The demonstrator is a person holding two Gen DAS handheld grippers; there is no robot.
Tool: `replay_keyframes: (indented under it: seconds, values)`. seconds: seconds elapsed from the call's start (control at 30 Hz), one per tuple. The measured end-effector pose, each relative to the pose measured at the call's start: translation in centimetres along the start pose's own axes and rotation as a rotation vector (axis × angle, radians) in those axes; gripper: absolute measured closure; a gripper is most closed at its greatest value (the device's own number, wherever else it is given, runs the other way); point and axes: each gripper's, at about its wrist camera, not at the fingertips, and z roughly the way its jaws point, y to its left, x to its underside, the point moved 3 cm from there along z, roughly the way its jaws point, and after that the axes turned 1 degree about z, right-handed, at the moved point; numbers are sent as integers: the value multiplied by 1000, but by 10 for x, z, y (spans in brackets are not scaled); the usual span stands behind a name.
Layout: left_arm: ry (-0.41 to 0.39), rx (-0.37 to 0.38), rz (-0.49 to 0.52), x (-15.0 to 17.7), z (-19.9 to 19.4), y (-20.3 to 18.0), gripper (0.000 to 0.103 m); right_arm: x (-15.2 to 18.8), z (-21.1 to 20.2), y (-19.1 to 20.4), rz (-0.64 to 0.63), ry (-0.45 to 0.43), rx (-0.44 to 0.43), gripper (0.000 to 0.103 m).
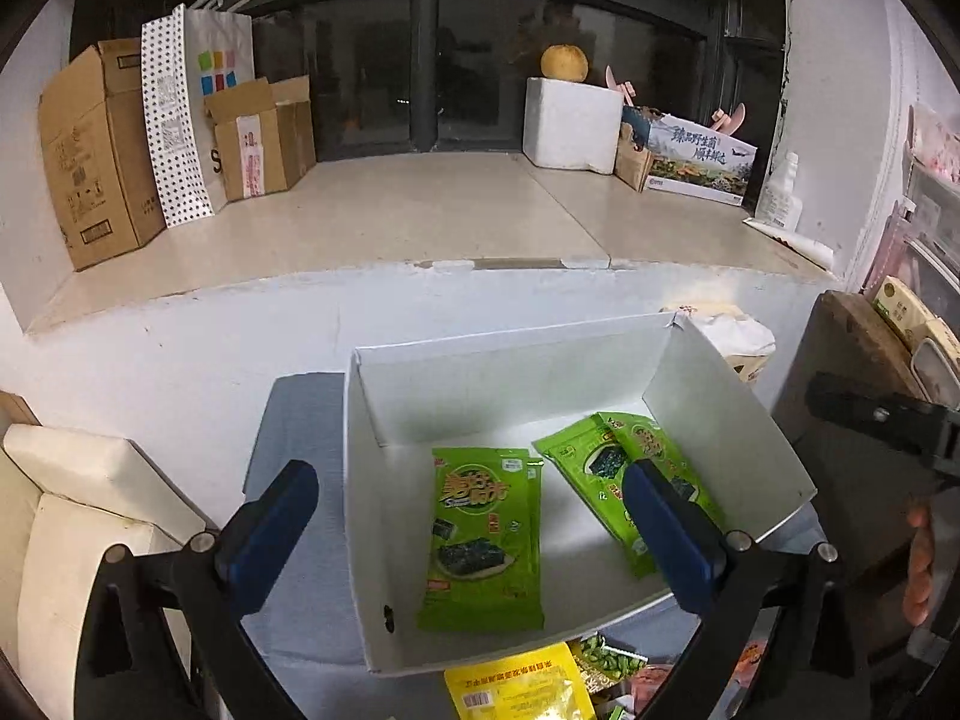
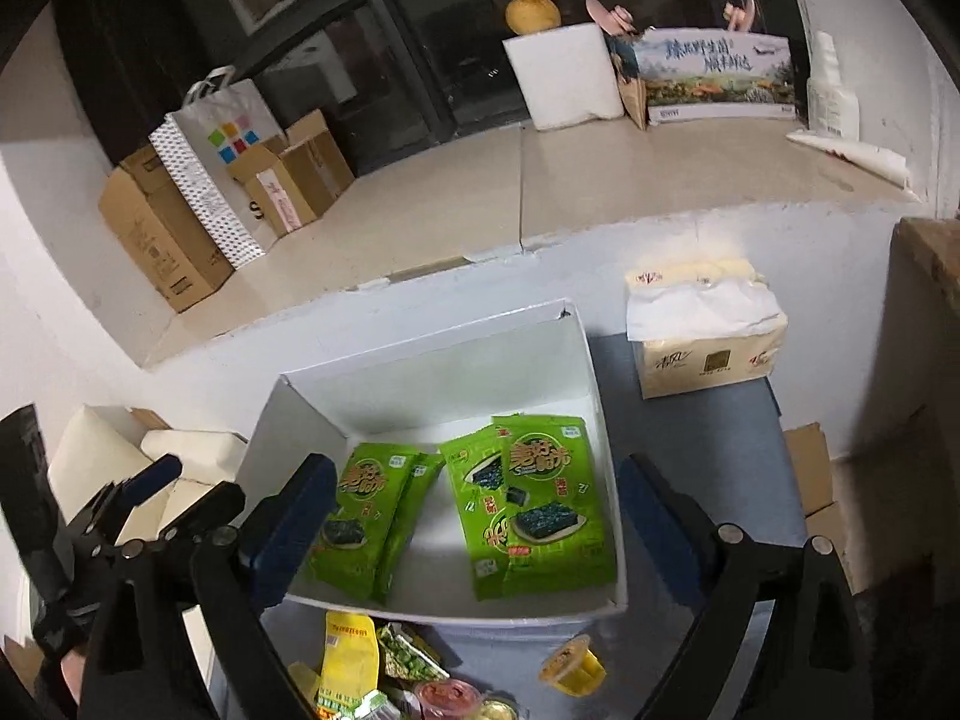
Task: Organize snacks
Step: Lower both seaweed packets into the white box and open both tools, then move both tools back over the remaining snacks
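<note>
A white open box [image 1: 510, 342] [image 2: 432, 342] stands on a blue-grey tabletop. Green seaweed packets lie flat inside it: one on the left [image 1: 483, 540] and an overlapping pair on the right [image 1: 600, 468]. The right wrist view shows them as a left stack [image 2: 366, 516] and a right stack [image 2: 540, 498]. My left gripper [image 1: 468, 474] hovers open over the left packet, its pads touching nothing. My right gripper [image 2: 477, 471] hangs open above the right stack, also holding nothing. In front of the box lie loose snacks: a yellow packet [image 2: 348, 654] [image 1: 522, 690], green pea packets [image 2: 408, 654] and a jelly cup [image 2: 573, 669].
A tissue pack [image 2: 708, 330] sits to the right behind the box. A stone window ledge [image 1: 420, 210] carries cardboard boxes [image 1: 96, 150], a paper bag [image 1: 198, 102], a foam box [image 1: 570, 120] and a fruit. A cream cushioned seat [image 1: 78, 510] is at the left, a brown board [image 1: 858, 390] at the right.
</note>
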Motion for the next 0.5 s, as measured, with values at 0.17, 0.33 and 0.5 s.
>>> replay_keyframes:
  seconds: [0.17,0.33,0.5]
  values:
    - [-50,0,-13,24,-46,7,0,31,-50,12,-70,-70,-109,5]
    - [-59,51,-98,101,-96,16,0,116,-93,27,-220,-90,-150,5]
    - [-13,47,-81,181,-123,8,0,205,-105,37,-320,-31,-163,5]
